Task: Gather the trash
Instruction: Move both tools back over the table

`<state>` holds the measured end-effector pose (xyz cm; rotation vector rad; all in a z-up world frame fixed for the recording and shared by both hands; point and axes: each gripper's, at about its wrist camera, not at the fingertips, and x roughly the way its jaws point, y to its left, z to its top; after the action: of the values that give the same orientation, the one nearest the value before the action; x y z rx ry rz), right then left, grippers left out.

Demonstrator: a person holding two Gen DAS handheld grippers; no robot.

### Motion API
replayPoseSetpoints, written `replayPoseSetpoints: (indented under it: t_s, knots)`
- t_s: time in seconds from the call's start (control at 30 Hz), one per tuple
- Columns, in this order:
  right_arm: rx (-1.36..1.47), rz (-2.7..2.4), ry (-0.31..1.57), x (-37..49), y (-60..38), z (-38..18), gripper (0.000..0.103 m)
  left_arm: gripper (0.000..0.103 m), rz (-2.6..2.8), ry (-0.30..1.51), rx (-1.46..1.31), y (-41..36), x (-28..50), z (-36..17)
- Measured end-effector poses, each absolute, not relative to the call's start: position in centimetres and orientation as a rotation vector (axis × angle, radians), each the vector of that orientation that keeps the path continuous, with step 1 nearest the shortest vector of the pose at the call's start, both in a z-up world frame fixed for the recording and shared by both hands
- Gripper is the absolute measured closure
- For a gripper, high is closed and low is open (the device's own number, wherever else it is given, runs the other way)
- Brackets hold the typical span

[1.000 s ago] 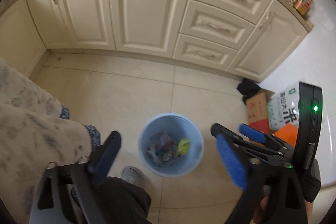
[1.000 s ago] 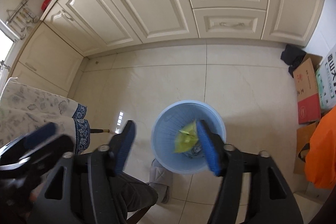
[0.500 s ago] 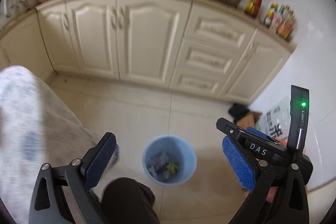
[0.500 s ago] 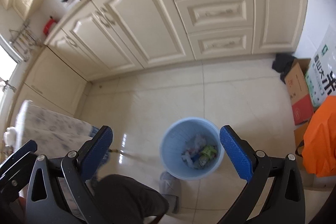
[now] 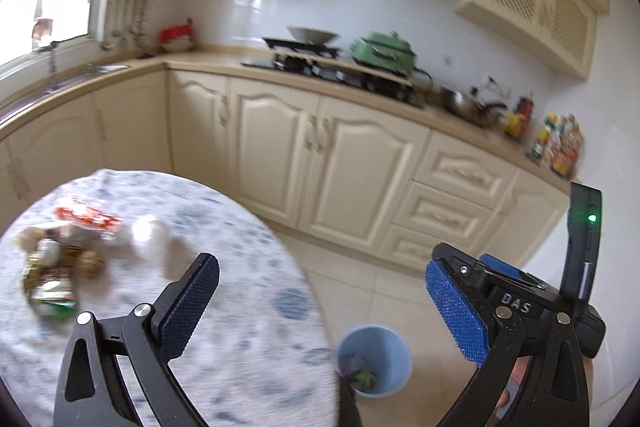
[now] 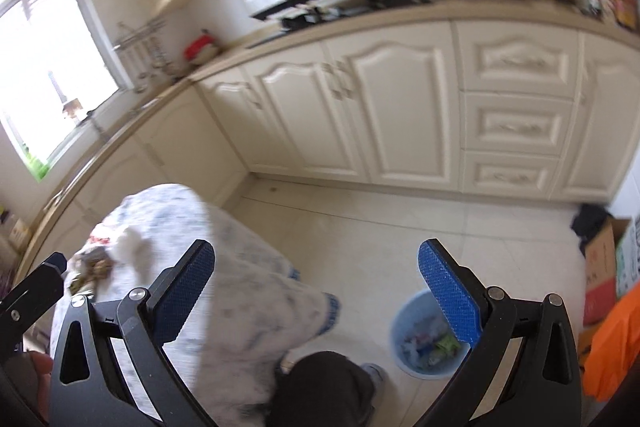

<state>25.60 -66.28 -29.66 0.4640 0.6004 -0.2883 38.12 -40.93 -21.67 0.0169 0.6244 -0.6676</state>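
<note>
A round table point(image 5: 240, 307) with a white and blue cloth carries a blurred trash heap: a red and white wrapper point(image 5: 86, 218), a crumpled white tissue point(image 5: 150, 233) and a green wrapper point(image 5: 52, 299). My left gripper point(image 5: 324, 307) hovers open and empty above the table's right edge. On the floor stands a blue bin point(image 5: 402, 367) with wrappers inside. My right gripper point(image 6: 316, 295) is open and empty too, high over the floor, its right finger point(image 6: 448, 295) covering part of the bin point(image 6: 400, 331). The heap point(image 6: 94, 261) shows at the far left of the right wrist view.
Cream cabinets point(image 5: 352, 171) and a counter with a stove point(image 5: 332, 71) line the far wall. A person's dark-trousered knee point(image 6: 324, 387) and shoe point(image 6: 374, 373) sit by the bin. Cardboard boxes point(image 6: 600, 267) and an orange bag point(image 6: 616, 339) stand at the right.
Both grippers rose away from the bin and tilted up, bringing the table and counter into view. A yellow wrapper between the right fingers dropped into the bin, and both jaws widened.
</note>
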Motion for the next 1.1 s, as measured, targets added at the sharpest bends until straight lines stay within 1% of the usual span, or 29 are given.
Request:
replayPoseSetpoints:
  t_s: [0.27,0.43,0.57,0.77,0.83,1.0,1.1]
  knots:
    - [0.393,-0.172,0.564,27.6,-58.9,-26.3,0.0,0.001,-0.543,0.532,-0.033,-28.2,32.4,-18.9]
    - [0.34,-0.104,0.553,28.9,-54.3,-24.9,0.0,0.001,-0.441,0.49,-0.032,-23.4,29.8,-18.7]
    - [0.293,-0.072,0.55,30.0,-51.4,-24.3,0.0,0.001,-0.371,0.501,-0.063,-19.8,28.2,-19.4]
    - [0.23,-0.035,0.542,31.6,-47.8,-23.7,0.0,0.001,-0.275,0.514,-0.092,-16.3,26.9,-20.5]
    - [0.22,-0.015,0.541,32.1,-46.9,-23.7,0.0,0.001,-0.244,0.525,-0.077,-16.6,27.5,-20.6]
    - [0.181,0.026,0.569,34.2,-44.6,-24.8,0.0,0.001,-0.197,0.602,-0.063,-16.6,28.2,-22.4]
    - [0.168,0.045,0.608,36.2,-43.8,-26.2,0.0,0.001,-0.181,0.675,-0.067,-17.1,30.3,-23.7]
